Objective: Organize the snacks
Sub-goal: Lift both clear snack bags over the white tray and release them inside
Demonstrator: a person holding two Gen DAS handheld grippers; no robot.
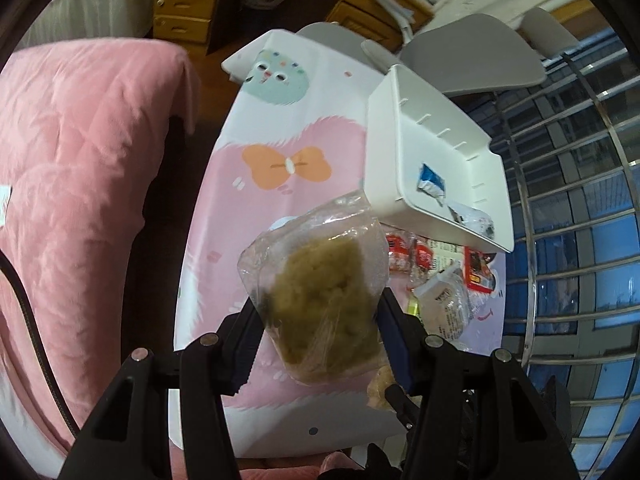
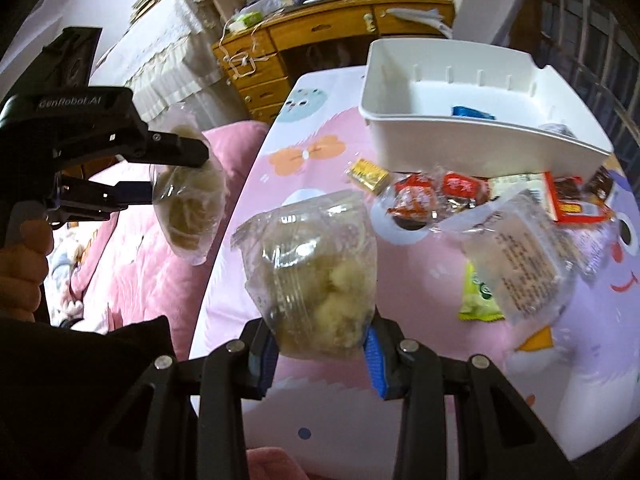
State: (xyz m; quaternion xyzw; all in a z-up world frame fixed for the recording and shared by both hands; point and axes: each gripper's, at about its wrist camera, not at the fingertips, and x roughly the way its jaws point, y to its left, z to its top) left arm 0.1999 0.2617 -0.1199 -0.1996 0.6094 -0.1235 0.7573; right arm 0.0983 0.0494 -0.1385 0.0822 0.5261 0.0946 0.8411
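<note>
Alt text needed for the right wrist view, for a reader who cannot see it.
The right gripper holds a clear bag of pale snack pieces above a pink cartoon tablecloth. At left, the left gripper holds a similar bag. Beyond lie loose wrapped snacks and a white bin.

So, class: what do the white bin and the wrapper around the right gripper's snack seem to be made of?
White bin: looks like matte moulded plastic, with thin rigid walls and ribs inside. Snack wrapper: probably thin clear plastic film, since it is crinkled, glossy and see-through.
</note>
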